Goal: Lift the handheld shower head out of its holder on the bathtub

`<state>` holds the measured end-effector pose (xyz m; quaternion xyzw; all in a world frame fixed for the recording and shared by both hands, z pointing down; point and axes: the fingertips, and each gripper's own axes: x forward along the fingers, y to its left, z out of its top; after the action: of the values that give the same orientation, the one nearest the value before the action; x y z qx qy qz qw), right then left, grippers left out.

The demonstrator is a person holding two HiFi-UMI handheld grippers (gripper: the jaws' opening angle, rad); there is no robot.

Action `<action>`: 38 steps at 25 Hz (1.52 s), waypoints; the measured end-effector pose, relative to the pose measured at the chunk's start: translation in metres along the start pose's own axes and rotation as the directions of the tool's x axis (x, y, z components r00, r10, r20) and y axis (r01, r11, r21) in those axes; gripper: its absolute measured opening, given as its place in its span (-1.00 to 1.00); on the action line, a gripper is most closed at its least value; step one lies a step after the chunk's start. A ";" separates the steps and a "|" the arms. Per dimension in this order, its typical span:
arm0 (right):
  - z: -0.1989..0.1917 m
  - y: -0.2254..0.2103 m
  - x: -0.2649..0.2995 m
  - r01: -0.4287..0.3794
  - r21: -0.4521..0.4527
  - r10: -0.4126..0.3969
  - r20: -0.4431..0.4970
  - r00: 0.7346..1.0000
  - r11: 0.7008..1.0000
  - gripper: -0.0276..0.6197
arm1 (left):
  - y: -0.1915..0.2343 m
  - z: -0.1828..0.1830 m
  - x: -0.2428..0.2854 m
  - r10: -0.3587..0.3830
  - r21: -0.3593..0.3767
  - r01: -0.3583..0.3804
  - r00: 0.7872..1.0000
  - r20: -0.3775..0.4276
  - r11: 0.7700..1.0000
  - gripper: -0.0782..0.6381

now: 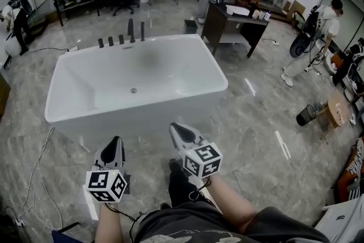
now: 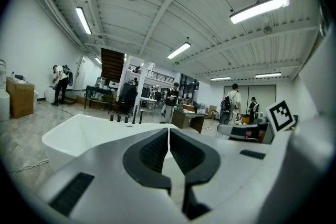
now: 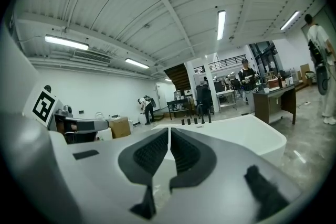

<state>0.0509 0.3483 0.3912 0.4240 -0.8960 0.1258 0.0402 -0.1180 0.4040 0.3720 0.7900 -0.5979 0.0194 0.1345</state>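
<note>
We are at the approach step: both grippers hang at the near side of the white rectangular freestanding bathtub (image 1: 142, 114), and nothing on it has been touched yet. We take the slim black handheld shower head (image 1: 131, 29) to be the tallest of the black fittings (image 1: 111, 41) that stand in a row on the tub's far rim. It stands upright there, but its holder is too small to make out. The next move calls for going round the tub to that far rim, opening one gripper, closing it on the black stem and drawing it straight up. The left gripper (image 1: 118, 140) is clenched, its ribbed black pads (image 2: 152, 152) pressed together with nothing between them. The right gripper (image 1: 178, 129) is likewise closed tight and empty, well apart from the fittings
</note>
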 end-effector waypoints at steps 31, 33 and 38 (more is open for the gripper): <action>0.051 -0.222 0.209 -0.067 0.067 0.071 -0.061 0.996 0.996 -0.82 | 0.036 0.056 0.282 0.062 0.012 -0.062 0.997 -0.051 0.998 -0.72; 0.052 -0.238 0.224 -0.072 0.076 0.077 -0.073 0.994 0.995 -0.82 | 0.038 0.056 0.301 0.071 0.007 -0.071 0.996 -0.060 0.997 -0.72; 0.054 -0.272 0.259 -0.101 0.084 0.109 -0.097 0.989 0.991 -0.82 | 0.044 0.062 0.344 0.107 0.007 -0.107 0.992 -0.068 0.994 -0.72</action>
<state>0.0973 -0.0252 0.4368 0.3705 -0.9082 0.1845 0.0620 -0.0706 0.0555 0.3863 0.7560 -0.6343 0.0546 0.1523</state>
